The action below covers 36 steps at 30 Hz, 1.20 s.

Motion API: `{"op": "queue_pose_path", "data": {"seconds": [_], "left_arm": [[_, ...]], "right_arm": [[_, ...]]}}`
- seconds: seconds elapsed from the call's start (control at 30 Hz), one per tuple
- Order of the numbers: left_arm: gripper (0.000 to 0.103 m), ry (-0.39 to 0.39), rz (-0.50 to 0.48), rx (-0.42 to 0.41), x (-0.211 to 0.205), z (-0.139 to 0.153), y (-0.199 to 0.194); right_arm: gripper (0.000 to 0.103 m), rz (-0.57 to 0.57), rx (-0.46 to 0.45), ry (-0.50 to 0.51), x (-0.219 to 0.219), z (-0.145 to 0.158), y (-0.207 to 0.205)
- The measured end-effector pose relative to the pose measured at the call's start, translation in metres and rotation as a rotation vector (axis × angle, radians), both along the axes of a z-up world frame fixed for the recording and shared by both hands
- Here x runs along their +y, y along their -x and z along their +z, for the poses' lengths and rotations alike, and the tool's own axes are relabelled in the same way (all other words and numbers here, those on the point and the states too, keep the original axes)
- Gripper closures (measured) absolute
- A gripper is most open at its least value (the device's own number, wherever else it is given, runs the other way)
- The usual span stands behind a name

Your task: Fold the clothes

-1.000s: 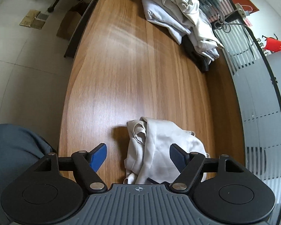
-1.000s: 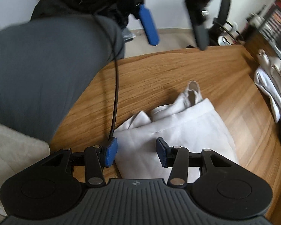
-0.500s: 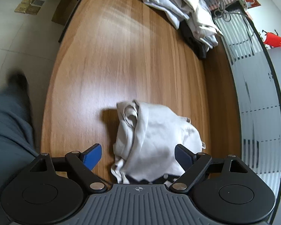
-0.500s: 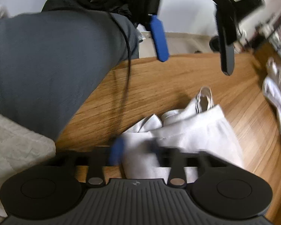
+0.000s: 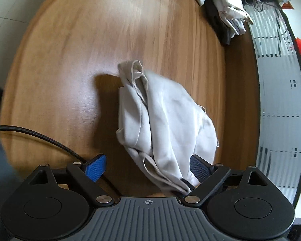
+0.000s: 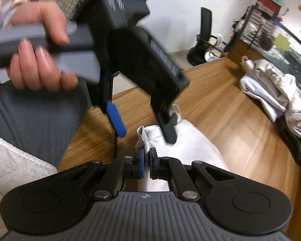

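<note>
Even, fairly bright indoor light. Pale glare streak across the wooden table (image 5: 114, 46) toward its far end in the left wrist view. White garment (image 5: 166, 120) throws a dark, soft-edged shadow to its left on the wood. Strong fisheye bending at all borders; corners black. Right wrist view: motion blur on the hand (image 6: 36, 48) and the left gripper (image 6: 144, 128); background shelves soft. Slight smear on wood grain.
</note>
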<state>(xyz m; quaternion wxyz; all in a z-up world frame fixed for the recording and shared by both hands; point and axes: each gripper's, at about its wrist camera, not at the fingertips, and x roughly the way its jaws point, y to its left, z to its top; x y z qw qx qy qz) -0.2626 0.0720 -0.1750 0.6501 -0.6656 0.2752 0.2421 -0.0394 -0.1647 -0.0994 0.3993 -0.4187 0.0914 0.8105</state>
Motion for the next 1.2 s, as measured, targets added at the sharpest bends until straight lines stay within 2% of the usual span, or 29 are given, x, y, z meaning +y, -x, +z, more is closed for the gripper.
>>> {"op": "queue_pose_path", "data": {"seconds": [0.2, 0.3, 0.4, 0.43, 0.47, 0.63, 0.7, 0.73, 0.77, 0.87, 0.93, 1.07, 1.2], "left_arm": [[0.014, 0.031, 0.012, -0.012, 0.003, -0.014, -0.022], [0.024, 0.024, 0.009, -0.023, 0.005, -0.018, -0.033], [0.055, -0.004, 0.011, 0.002, 0.003, -0.018, -0.038], [0.072, -0.022, 0.010, 0.018, 0.002, -0.017, -0.039], [0.084, -0.040, 0.008, 0.037, 0.001, -0.017, -0.040], [0.088, -0.091, -0.020, 0.136, 0.000, -0.012, -0.031], [0.088, -0.122, -0.045, 0.165, 0.004, -0.008, -0.025], [0.088, -0.139, -0.059, 0.184, 0.007, -0.005, -0.023], [0.088, -0.158, -0.080, 0.205, 0.010, -0.002, -0.020], [0.087, -0.206, -0.147, 0.255, 0.024, 0.005, -0.013], [0.086, -0.244, -0.186, 0.285, 0.028, 0.009, -0.010], [0.085, -0.320, -0.265, 0.343, 0.036, 0.017, -0.003], [0.083, -0.377, -0.333, 0.386, 0.044, 0.023, 0.002]], "right_arm": [[0.098, -0.031, 0.036, -0.016, -0.008, 0.009, -0.010], [0.098, -0.047, 0.058, -0.022, -0.007, 0.011, -0.013], [0.098, -0.060, 0.079, -0.010, -0.007, 0.012, -0.017], [0.098, -0.065, 0.085, -0.005, -0.006, 0.013, -0.018], [0.098, -0.069, 0.092, 0.000, -0.006, 0.013, -0.019], [0.097, -0.099, 0.116, 0.091, -0.007, 0.007, -0.030], [0.092, -0.122, 0.153, 0.136, -0.009, 0.008, -0.039], [0.079, -0.142, 0.164, 0.149, -0.009, 0.008, -0.045], [0.063, -0.167, 0.170, 0.155, -0.008, 0.008, -0.051], [0.038, -0.266, 0.201, 0.170, -0.001, 0.006, -0.080], [0.027, -0.342, 0.231, 0.200, 0.009, -0.002, -0.101], [0.017, -0.430, 0.296, 0.260, 0.033, -0.028, -0.133], [0.015, -0.395, 0.319, 0.307, 0.064, -0.057, -0.137]]}}
